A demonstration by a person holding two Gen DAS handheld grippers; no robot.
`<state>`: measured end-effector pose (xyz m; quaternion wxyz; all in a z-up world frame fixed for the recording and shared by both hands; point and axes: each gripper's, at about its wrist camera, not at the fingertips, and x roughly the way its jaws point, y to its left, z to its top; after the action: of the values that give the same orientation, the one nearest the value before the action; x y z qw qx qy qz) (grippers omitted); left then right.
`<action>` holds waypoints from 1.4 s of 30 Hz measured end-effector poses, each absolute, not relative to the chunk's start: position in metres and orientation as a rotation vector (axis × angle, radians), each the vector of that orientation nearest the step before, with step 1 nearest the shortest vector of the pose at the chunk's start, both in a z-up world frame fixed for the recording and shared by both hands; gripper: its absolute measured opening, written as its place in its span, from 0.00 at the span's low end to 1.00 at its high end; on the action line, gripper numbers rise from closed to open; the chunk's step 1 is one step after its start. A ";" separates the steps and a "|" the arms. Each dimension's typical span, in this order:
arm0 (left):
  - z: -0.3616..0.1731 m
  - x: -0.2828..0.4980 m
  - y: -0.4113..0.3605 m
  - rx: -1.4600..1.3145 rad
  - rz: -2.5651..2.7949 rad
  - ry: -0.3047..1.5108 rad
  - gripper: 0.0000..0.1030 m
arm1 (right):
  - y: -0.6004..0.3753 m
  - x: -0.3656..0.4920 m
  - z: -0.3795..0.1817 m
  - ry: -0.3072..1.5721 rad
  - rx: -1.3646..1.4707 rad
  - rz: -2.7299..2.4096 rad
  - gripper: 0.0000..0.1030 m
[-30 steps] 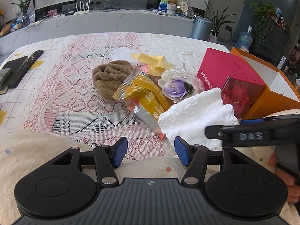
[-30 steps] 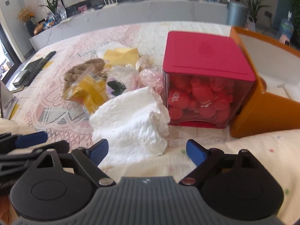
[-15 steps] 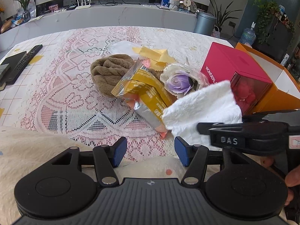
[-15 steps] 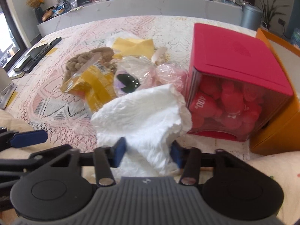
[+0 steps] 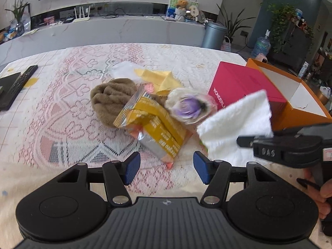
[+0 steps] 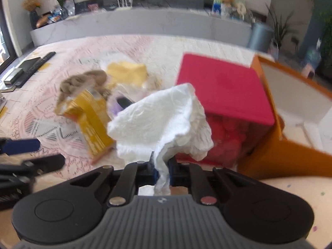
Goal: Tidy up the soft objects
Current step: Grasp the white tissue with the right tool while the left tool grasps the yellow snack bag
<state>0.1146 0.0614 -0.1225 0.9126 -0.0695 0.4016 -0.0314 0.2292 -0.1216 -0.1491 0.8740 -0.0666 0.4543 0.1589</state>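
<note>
A crumpled white cloth hangs lifted off the table, a fold of it pinched between the pads of my right gripper, whose jaws are closing on it. In the left wrist view the same white cloth stands up at the right. My left gripper is open and empty, low over the lace tablecloth just in front of a yellow snack bag. Behind the bag lie a brown plush cloth, a wrapped purple flower and a yellow cloth.
A red box with red shapes inside stands right of the pile. Next to it is an open orange box. A black remote lies at the table's left edge. A hand holds the right gripper's handle.
The right jaws went from wide open to pinched on the white cloth, which rose off the table. The left gripper stayed open and in place.
</note>
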 end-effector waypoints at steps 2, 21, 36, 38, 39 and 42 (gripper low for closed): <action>-0.123 0.121 0.063 -0.138 -0.070 0.831 0.71 | -0.124 0.233 -0.156 0.975 -0.126 0.327 0.08; -0.163 0.184 0.091 -0.339 0.075 0.907 0.87 | -0.114 0.254 -0.174 1.034 0.019 0.341 0.66; -0.174 0.188 0.077 -0.371 0.085 0.883 0.52 | -0.111 0.248 -0.179 1.027 0.032 0.386 0.16; -0.170 0.184 0.075 -0.365 0.087 0.873 0.45 | -0.111 0.246 -0.177 1.020 0.023 0.388 0.15; -0.169 0.182 0.076 -0.366 0.088 0.873 0.43 | -0.111 0.245 -0.176 1.016 0.021 0.389 0.15; -0.163 0.173 0.078 -0.371 0.096 0.868 0.37 | -0.114 0.242 -0.172 1.009 0.027 0.391 0.13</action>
<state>0.1735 0.0777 -0.1631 0.8895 -0.1787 0.4179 0.0462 0.2415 -0.1140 -0.1723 0.8572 0.0130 0.4801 0.1861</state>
